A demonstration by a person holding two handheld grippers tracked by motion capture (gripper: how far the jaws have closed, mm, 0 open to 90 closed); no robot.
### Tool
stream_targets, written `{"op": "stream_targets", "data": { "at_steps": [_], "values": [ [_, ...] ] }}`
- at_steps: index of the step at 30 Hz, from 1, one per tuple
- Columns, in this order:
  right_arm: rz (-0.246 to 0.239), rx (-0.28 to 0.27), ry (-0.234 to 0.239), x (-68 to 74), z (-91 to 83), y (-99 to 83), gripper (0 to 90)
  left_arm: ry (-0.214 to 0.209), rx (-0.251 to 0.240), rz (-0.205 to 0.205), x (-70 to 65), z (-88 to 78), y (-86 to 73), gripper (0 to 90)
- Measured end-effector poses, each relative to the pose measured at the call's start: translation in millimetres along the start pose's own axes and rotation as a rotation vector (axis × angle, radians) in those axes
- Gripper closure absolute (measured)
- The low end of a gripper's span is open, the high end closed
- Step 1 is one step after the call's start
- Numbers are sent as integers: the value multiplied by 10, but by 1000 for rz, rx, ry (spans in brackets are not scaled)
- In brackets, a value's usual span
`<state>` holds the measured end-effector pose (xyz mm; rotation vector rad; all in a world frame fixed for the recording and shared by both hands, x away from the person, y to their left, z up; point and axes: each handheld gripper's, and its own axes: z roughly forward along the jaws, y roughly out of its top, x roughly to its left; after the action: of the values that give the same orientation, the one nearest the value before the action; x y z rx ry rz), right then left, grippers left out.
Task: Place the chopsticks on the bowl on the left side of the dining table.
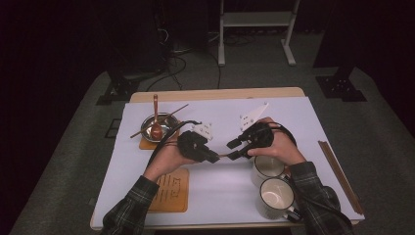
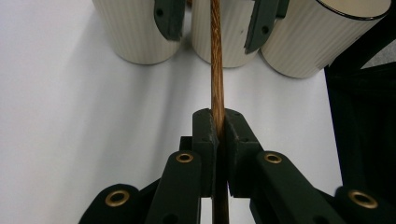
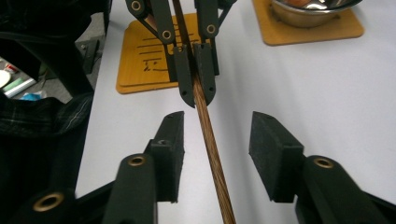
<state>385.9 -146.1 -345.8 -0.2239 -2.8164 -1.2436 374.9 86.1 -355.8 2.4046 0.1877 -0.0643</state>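
Chopstick: you hold a brown wooden chopstick level above the white table cover, mid-table, spanning the gap between your two grippers.
Left gripper: your left gripper has its jaws together, clamped on the chopstick; in the high view it sits at about 9 o'clock of the chopstick's middle.
Right gripper: your right gripper has its jaws apart, one on each side of the chopstick without pressing it; it sits at 3 o'clock of the middle.
Mugs: two cream ribbed mugs stand just beside each other at 5 o'clock of the grippers, under your right forearm.
Near coaster: a tan coaster lies at 7 o'clock; it bears dark lines of writing, too small to read.
Bowl: a metal bowl on a second coaster stands at 10 o'clock, with a wooden spoon in it and another chopstick resting across its rim.
Brands: no readable lettering on the mugs or the grippers.
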Motion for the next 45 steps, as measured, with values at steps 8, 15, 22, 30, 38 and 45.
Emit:
{"op": "stream_targets", "data": {
  "at_steps": [8, 15, 22, 30, 38, 45],
  "values": [
    [22, -32, -57, -18, -108, -50, 468, 12, -7, -20, 34, -58, -51, 840],
    [39, -49, -100, -47, -211, -110, 413, 27, -4, -40, 53, -94, -80, 840],
    [64, -69, -153, -61, -328, -181, 370, 36, -5, -62, 86, -132, -117, 840],
    [92, -95, -207, -76, -473, -264, 346, 63, -17, -83, 116, -211, -157, 841],
    [129, -124, -256, -79, -614, -350, 331, 80, -25, -104, 168, -306, -218, 840],
    [161, -134, -312, -103, -727, -465, 324, 99, -42, -121, 201, -392, -265, 840]
  ]
}}
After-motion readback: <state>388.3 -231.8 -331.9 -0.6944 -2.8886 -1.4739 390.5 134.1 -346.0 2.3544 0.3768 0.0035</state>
